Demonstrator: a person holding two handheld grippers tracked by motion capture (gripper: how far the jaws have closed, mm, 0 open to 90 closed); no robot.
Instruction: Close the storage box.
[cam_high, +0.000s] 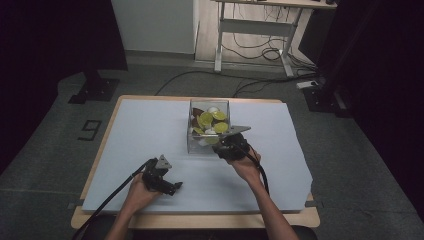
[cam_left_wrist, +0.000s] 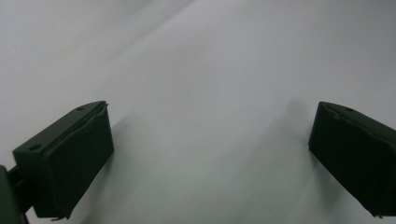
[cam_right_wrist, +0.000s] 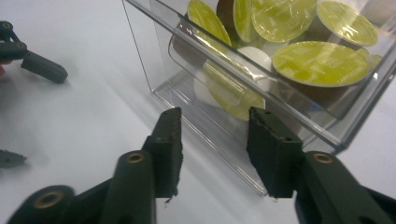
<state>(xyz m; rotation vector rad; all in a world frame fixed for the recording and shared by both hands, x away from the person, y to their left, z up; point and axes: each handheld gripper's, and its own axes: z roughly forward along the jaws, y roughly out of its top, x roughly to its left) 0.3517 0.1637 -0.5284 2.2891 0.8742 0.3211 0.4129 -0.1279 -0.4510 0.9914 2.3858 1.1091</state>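
Right gripper (cam_right_wrist: 215, 116), released, faces clear box (cam_right_wrist: 261, 116) of seemingly coffee pods (cam_right_wrist: 322, 63); left gripper (cam_left_wrist: 210, 140) gapes.

In the right gripper view, the clear plastic box (cam_right_wrist: 196, 79) of green-lidded brown coffee capsules (cam_right_wrist: 322, 63) runs off the top and right edges, so its far walls are cut away. The print on the foil lids is too small to read. In the high view, the right gripper (cam_high: 226, 145) covers the box's near right corner.
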